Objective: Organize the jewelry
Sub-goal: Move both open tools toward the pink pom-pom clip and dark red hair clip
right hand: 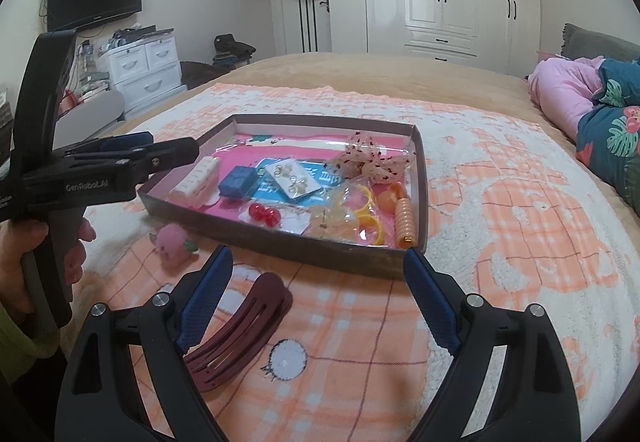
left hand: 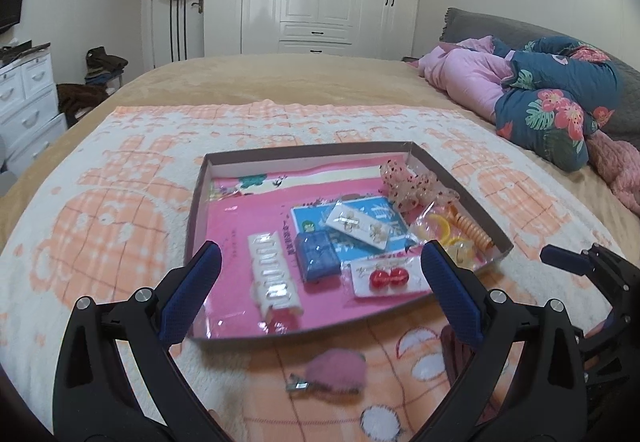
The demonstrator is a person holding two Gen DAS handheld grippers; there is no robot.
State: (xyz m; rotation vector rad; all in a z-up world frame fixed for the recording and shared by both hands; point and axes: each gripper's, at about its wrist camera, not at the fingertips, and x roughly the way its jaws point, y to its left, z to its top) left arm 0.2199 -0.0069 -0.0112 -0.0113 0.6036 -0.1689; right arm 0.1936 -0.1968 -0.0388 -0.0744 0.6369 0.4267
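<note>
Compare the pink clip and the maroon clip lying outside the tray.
The pink clip is fuzzy and rounded; the maroon clip is smooth, long and curved with slots. The pink clip looks smaller. The pink clip lies nearer the left gripper; the maroon clip lies partly under the right gripper. Both rest on the blanket, outside the tray, ungrasped.

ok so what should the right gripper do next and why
Probably lower the right gripper a little onto the dark red hair clip and close on it. Its jaws are open and empty, and the clip lies on the blanket just below its left finger, outside the tray that already holds most pieces. The pink fuzzy clip is also outside, nearer the open left gripper.
</note>
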